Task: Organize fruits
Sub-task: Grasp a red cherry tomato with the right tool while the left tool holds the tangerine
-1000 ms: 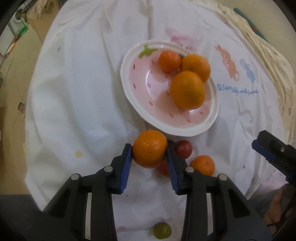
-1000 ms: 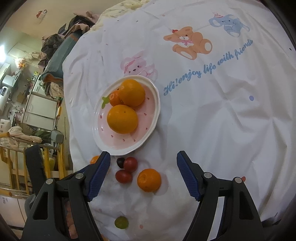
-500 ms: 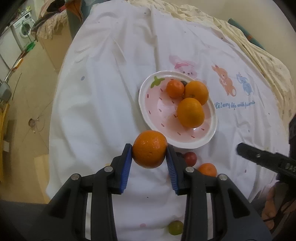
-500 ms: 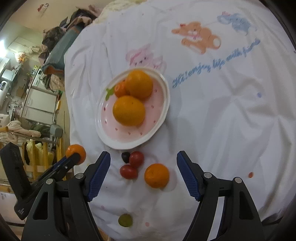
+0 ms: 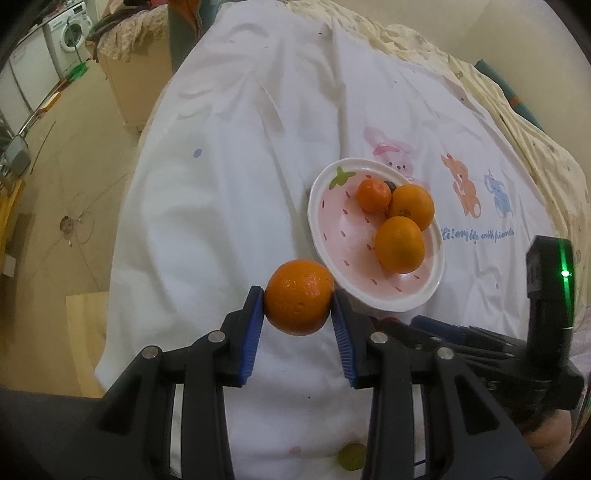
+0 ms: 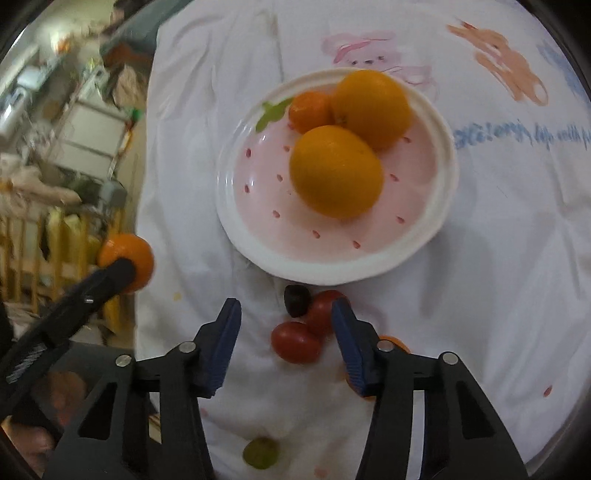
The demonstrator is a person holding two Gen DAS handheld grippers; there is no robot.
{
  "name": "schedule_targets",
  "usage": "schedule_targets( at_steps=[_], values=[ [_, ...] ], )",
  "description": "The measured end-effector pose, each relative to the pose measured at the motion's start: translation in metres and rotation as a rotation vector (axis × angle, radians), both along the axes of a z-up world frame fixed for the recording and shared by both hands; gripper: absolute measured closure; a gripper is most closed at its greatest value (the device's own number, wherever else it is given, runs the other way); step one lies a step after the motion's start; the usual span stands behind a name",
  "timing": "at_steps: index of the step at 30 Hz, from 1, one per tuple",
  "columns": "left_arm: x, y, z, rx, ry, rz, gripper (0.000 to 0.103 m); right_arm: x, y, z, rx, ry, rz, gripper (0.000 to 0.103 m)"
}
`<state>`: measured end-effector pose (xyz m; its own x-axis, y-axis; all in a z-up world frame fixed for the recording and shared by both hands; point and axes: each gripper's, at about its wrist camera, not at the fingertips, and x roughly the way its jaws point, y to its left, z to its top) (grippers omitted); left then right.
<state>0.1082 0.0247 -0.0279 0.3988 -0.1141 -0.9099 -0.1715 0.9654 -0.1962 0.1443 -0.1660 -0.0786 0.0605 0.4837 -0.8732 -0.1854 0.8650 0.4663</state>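
Note:
My left gripper (image 5: pixel 298 312) is shut on an orange (image 5: pixel 299 302) and holds it above the white cloth, just left of the pink strawberry plate (image 5: pixel 332 229). The plate holds two oranges (image 5: pixel 400 244) and a small tangerine (image 5: pixel 373 195). In the right wrist view the held orange (image 6: pixel 127 260) shows at the left. My right gripper (image 6: pixel 286 325) is open, low over two red tomatoes (image 6: pixel 297 341) and a dark grape (image 6: pixel 295 300) in front of the plate (image 6: pixel 255 236). A tangerine (image 6: pixel 395 341) is mostly hidden behind its right finger.
A green grape (image 6: pixel 259 452) lies on the cloth near the front edge; it also shows in the left wrist view (image 5: pixel 351 456). The printed white cloth (image 5: pixel 229 177) drops off at the left to the floor, with furniture and a washing machine (image 5: pixel 68 35) beyond.
My left gripper has risen and pulled back with the orange. My right gripper has moved down and forward over the tomatoes, its jaws narrower than before.

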Motion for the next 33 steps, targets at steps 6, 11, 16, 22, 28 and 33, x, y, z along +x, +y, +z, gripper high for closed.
schedule_targets(
  at_steps=[6, 11, 16, 22, 28, 33],
  values=[
    [-0.001, 0.007, -0.003, 0.002, 0.007, 0.009, 0.070, 0.002, 0.001, -0.017, -0.081, 0.019, 0.016, 0.055],
    [0.002, 0.004, -0.003, 0.006, 0.009, 0.006, 0.070, 0.009, -0.010, -0.030, -0.054, 0.072, -0.009, 0.062],
    [0.002, 0.000, -0.003, 0.020, -0.001, 0.002, 0.070, 0.007, -0.021, -0.036, -0.022, 0.088, -0.018, 0.070],
    [0.000, 0.000, -0.006, 0.061, -0.004, 0.005, 0.070, 0.004, -0.050, -0.018, 0.018, 0.048, -0.063, 0.070],
    [0.001, 0.005, -0.011, 0.066, 0.000, 0.022, 0.070, -0.009, -0.080, 0.010, 0.093, -0.017, -0.122, 0.070],
    [0.001, 0.001, -0.007, 0.071, -0.020, 0.007, 0.070, -0.013, -0.098, 0.036, 0.140, -0.096, -0.172, 0.070]
  ],
)
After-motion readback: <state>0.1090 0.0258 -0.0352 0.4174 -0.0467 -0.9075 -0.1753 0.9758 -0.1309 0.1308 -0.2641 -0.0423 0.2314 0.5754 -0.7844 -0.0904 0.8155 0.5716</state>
